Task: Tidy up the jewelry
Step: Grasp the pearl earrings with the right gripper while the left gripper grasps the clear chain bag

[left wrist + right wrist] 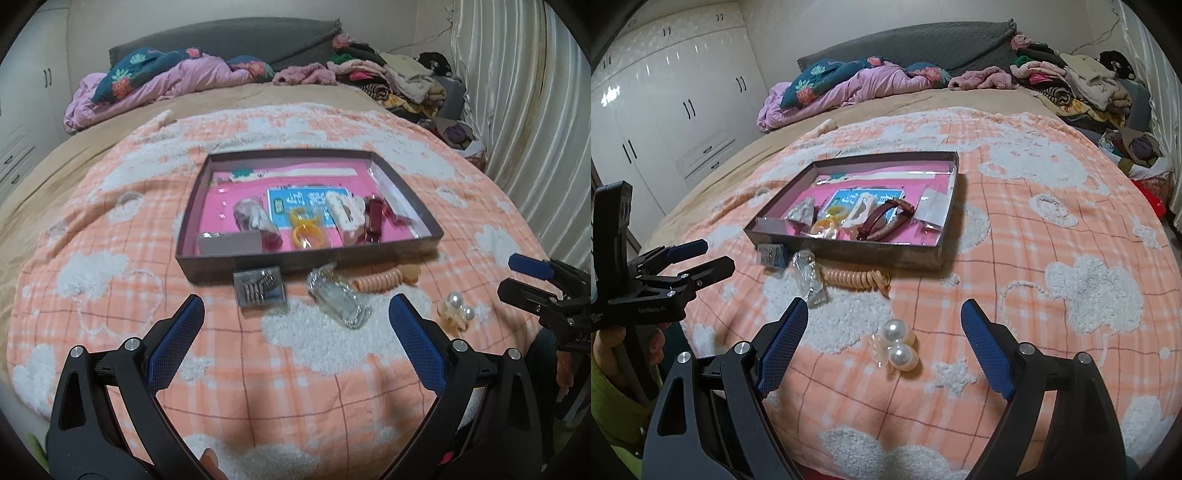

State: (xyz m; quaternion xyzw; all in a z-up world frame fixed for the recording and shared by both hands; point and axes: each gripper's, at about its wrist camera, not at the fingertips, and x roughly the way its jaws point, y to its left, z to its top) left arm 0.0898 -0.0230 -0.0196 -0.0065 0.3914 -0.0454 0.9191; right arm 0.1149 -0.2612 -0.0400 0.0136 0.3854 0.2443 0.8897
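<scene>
A shallow grey tray with a pink floor lies on the bed and holds several hair clips and rings; it also shows in the right wrist view. In front of it lie a small clear box of clips, a clear bag with a silver chain, a peach coil hair tie and a pearl hair clip. My left gripper is open and empty, just short of the clip box and bag. My right gripper is open and empty, with the pearl clip between its fingers' line.
The orange checked blanket with white fleece clouds covers the near bed. Crumpled bedding and a clothes pile lie at the far end. A curtain hangs at the right; white wardrobes stand at the left.
</scene>
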